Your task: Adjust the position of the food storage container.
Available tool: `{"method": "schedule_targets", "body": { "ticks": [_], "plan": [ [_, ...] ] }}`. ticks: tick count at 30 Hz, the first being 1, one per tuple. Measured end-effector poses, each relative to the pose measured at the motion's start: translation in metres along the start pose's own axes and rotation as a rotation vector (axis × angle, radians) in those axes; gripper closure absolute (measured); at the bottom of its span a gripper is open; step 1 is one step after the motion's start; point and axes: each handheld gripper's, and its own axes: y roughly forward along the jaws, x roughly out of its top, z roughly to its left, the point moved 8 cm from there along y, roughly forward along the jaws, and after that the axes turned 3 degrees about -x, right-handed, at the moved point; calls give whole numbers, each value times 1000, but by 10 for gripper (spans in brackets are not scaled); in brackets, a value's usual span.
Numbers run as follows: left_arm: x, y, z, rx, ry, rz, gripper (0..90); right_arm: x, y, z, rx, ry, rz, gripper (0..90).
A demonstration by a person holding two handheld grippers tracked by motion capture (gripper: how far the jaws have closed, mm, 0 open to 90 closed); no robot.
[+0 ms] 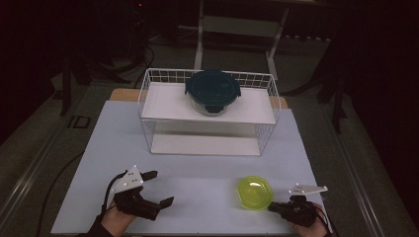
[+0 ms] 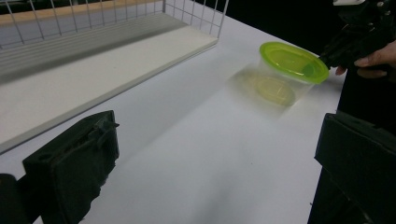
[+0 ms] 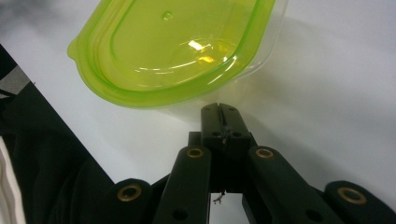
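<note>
From up high the green-lidded tub (image 1: 255,193) sits near the table's (image 1: 197,148) front right corner, with the right gripper (image 1: 273,208) just beside its near-right rim, its tips too dark to read there, while the left gripper (image 1: 160,187) is spread wide with lots of bare table ahead up to the wire rack (image 1: 148,98). Left gripper view: its own jaws are cut off at both bottom corners, and the tub (image 2: 292,63) is a bit blurry below its lid, right by the table's edge. Right gripper view: the right gripper (image 3: 219,109) is pressed together with its tip at the tub's (image 3: 173,46) clear wall under the lid rim, though whether it's pinching anything I can't tell, and the tub runs off the top.
</note>
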Motion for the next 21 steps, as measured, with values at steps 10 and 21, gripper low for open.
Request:
{"method": "schedule_targets", "body": {
  "ticks": [10, 21],
  "plan": [
    [-1, 0, 1, 0, -3, 2, 0, 17, 20, 12, 23, -33, 18, 900],
    [-1, -2, 2, 5, 0, 1, 0, 23, 27, 15, 28, -26, 33, 900]
  ]
}}
